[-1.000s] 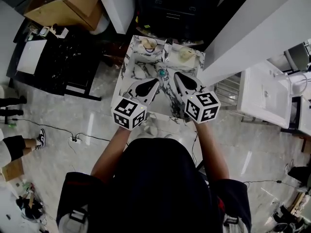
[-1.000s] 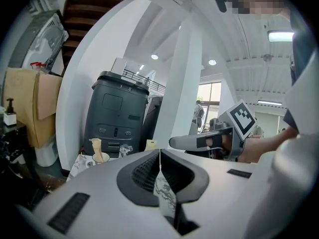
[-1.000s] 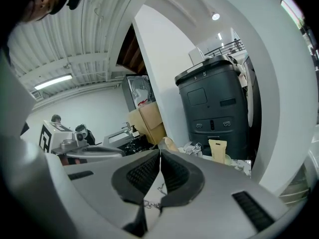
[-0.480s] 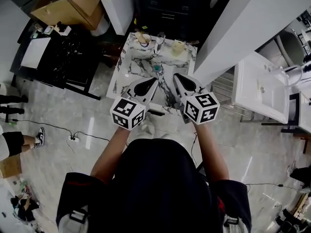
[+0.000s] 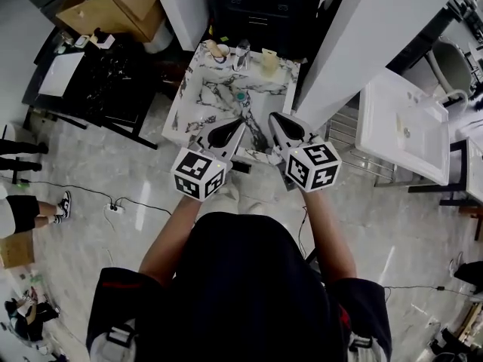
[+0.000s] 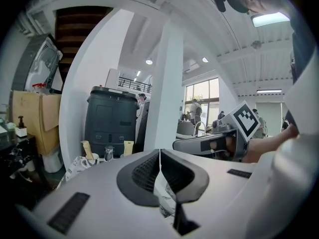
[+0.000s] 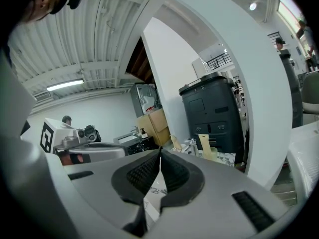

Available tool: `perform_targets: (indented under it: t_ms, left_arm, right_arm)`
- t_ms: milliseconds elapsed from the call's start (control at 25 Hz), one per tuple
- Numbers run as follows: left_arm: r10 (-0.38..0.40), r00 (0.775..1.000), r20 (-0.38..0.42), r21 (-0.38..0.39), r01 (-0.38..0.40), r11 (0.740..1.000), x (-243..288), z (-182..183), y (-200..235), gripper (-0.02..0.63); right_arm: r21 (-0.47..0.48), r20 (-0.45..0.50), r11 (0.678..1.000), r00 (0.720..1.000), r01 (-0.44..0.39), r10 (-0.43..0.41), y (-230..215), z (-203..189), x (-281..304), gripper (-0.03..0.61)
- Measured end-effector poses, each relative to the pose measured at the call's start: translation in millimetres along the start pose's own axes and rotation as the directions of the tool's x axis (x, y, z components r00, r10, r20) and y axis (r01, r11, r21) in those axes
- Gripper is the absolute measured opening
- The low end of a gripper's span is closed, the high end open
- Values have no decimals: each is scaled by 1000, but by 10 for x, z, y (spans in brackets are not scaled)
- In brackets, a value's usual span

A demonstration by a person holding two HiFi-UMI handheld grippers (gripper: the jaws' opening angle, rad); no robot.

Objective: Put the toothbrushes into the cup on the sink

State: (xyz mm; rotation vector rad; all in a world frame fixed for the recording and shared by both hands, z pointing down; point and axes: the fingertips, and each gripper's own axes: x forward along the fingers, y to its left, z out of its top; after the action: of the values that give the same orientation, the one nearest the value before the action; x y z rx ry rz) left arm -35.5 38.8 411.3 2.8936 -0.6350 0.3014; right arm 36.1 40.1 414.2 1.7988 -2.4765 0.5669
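Both claws were held side by side over the near edge of the marble-patterned sink (image 5: 198, 108), tips pointing toward its far rim.

Left claw (image 6: 159, 152): ribbed pads pressed together along one thin seam, nothing between them.
Right claw (image 7: 160, 152): likewise, pads met and empty.
Neither claw touched the sink or anything on it.

Containers stood in a row along the sink's far rim, well apart from both claws:
- White cup (image 5: 221, 51), at the far-left corner. A tan stick (image 6: 87, 150) stood in it, its top leaning left and rising above the rim. It was shaped like a toothbrush, but its head was too small to confirm.
- Small clear piece (image 5: 241, 51), just right of the white cup. Whether it was a glass or a tap fitting could not be told, nor could any contents.
- Beige cup (image 5: 269, 60), further right, tall and straight-sided. No view showed its inside.

A small teal round piece (image 5: 240, 95) sat in the basin, between the row of cups and the claw tips.

Surroundings: a dark cabinet (image 6: 112, 118) stood directly behind the sink. A cluttered black desk (image 5: 98, 89) was to the left, with a cardboard box (image 5: 113, 10) beyond it. A second sink, plain white (image 5: 400, 127), stood off to the right.
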Motion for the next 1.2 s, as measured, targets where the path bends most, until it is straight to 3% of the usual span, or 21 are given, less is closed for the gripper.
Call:
perform_targets:
  t_ms: [480,1200]
  left_arm:
    - [1,1000,14,10,-1,1000,-125,94,-86,20]
    - [-45,998,37,-14,46,999,-715,108,361,20]
  right_arm:
    - [16,16,1000,1000,6,-6,66,28,-94,36]
    - [-19,60,994,992,110,-108,675,160,210,34]
